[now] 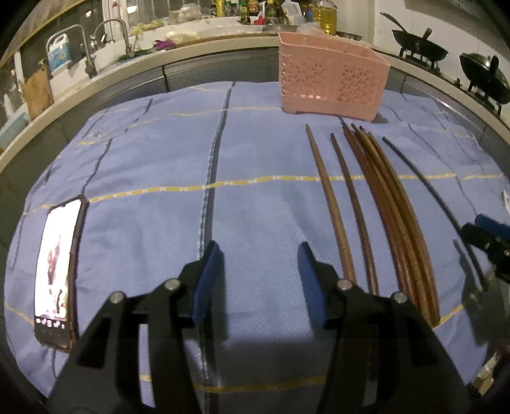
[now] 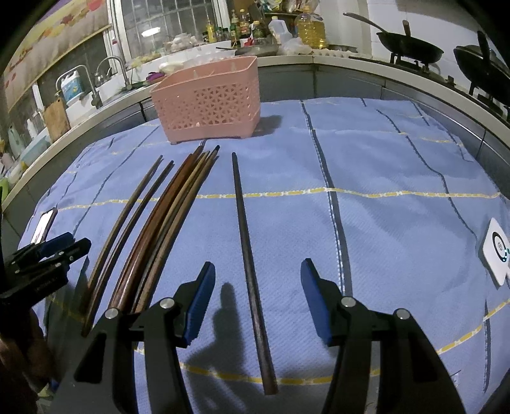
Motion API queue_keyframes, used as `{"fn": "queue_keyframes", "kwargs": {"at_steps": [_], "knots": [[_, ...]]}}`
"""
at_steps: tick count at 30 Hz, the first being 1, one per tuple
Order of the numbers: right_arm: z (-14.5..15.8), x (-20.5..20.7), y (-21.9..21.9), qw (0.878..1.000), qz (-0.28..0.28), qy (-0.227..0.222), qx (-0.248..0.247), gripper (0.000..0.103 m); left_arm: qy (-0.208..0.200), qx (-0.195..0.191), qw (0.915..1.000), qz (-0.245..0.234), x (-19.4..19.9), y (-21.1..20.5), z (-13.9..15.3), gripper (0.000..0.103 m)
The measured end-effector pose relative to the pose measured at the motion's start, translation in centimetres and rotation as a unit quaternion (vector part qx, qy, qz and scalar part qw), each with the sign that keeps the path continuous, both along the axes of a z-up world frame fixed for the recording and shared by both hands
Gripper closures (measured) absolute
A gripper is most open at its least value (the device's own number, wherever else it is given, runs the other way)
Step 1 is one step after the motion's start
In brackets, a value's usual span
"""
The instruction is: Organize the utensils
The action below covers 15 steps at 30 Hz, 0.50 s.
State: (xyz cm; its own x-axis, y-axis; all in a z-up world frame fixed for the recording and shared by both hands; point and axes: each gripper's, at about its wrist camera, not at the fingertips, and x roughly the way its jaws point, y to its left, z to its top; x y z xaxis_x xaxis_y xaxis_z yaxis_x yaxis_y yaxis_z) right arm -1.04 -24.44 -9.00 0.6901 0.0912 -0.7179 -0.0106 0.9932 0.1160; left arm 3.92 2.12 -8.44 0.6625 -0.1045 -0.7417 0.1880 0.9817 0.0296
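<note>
Several brown wooden chopsticks (image 1: 382,197) (image 2: 165,223) lie side by side on the blue cloth (image 1: 255,153) (image 2: 382,159), tips toward a pink perforated basket (image 1: 331,79) (image 2: 207,102) at the far side. One dark chopstick (image 2: 248,261) (image 1: 424,184) lies apart, to the right of the bundle. My right gripper (image 2: 258,270) is open, its blue pads standing either side of the dark chopstick without touching it. My left gripper (image 1: 258,251) is open over bare cloth, left of the chopsticks, with nothing between its fingers.
A phone (image 1: 59,267) with a lit screen lies on the cloth at the left. A white card (image 2: 497,251) sits at the right edge. Behind the cloth runs a counter with a sink tap (image 1: 111,35), bottles (image 2: 242,25) and two woks (image 2: 411,44) on a stove.
</note>
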Motion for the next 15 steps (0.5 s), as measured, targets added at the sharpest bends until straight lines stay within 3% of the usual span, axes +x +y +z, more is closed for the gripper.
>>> {"fn": "queue_keyframes", "kwargs": {"at_steps": [5,15], "knots": [[0.1,0.2,0.1,1.000,0.009,0.001,-0.005,0.047,-0.003,-0.018,0.9996,-0.021,0.7,-0.9,1.0,0.054],[-0.2,0.6,-0.4,1.000,0.005,0.006,-0.001,0.047,0.005,0.003,0.9993,-0.038,2.2,-3.6,0.3,0.054]]}}
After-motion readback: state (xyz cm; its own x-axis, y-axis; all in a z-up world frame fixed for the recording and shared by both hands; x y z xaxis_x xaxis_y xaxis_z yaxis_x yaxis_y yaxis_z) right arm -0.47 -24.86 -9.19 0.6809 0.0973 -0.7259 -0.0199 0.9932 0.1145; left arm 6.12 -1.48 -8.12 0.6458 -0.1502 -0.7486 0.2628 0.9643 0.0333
